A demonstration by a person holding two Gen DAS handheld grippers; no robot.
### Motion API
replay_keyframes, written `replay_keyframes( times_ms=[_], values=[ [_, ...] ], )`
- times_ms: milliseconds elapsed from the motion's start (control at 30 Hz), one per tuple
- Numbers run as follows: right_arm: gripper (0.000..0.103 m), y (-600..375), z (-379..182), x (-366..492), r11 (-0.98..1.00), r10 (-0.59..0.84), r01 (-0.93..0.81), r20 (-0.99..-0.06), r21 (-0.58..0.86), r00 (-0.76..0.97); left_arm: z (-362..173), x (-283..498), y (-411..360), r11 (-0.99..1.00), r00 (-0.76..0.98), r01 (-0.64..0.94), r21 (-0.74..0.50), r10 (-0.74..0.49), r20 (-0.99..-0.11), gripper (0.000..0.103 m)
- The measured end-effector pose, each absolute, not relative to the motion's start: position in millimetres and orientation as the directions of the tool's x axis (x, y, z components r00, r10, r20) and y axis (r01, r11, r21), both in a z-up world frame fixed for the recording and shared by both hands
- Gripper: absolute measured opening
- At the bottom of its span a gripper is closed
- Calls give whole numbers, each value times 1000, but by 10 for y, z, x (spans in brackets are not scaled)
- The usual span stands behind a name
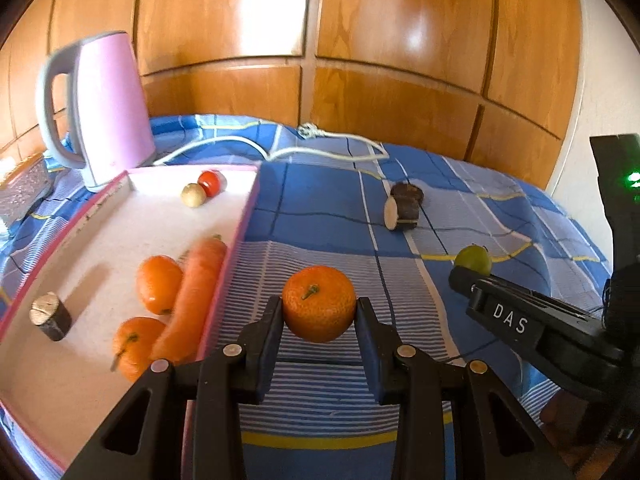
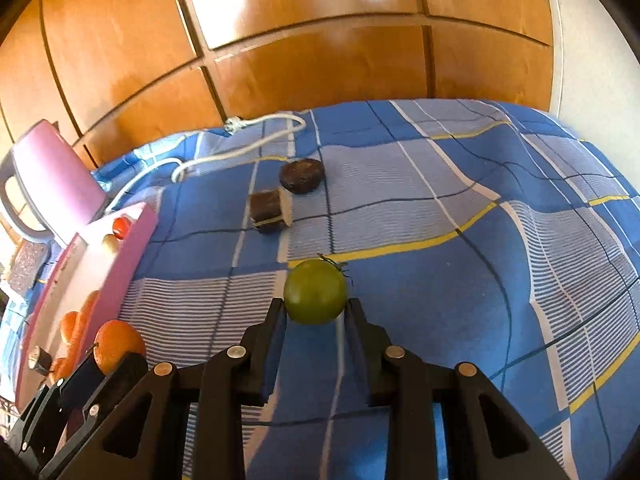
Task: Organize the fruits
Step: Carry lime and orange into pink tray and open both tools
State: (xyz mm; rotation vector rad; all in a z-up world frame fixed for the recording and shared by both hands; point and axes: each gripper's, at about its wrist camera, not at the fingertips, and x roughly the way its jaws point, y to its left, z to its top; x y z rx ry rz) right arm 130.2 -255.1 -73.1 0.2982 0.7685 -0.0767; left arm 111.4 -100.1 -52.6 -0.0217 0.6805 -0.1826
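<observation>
The pink tray lies on the blue checked cloth, with its long raised edge running just left of the left claw. To the right of this edge the cloth is mostly free, up to two dark wood pieces and the white cord near the wooden wall. The pink kettle stands at the far corner of the tray. Inside the tray are two oranges, a carrot, a small wood block, and a red tomato beside a pale round fruit.

The left claw is nearly closed and clamps an orange mandarin between its pads, above the cloth and close beside the tray edge. The right claw is also nearly closed and grips a green tomato over the open cloth, well apart from the tray.

Both claws point forward and downward, and the right one is seen at the right side in the left view.
</observation>
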Motion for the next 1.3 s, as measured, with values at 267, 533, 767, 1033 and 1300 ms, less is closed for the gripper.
replay_keyframes(
  times_ms=[267, 533, 767, 1033, 1300],
  values=[
    [30, -2316, -587, 1289, 966, 90, 90, -646, 241, 758, -318, 925, -823, 989, 828, 129, -68, -146, -541, 36],
    [30, -1921, -464, 1272, 975, 154, -21, -602, 222, 783, -149, 866, -475, 996, 863, 29, -88, -69, -501, 36],
    [30, -1565, -301, 1200, 965, 237, -132, -528, 229, 816, -30, 924, 84, 979, 872, -127, -161, 32, -489, 36],
    [30, -1193, -205, 1313, 935, 343, -239, -500, 262, 795, -178, 1036, 673, 918, 832, -301, -260, 119, -542, 37],
    [32, -703, -177, 1428, 898, 440, -366, -507, 244, 741, -272, 1047, 847, 879, 811, -367, -303, 143, -568, 37]
  ],
)
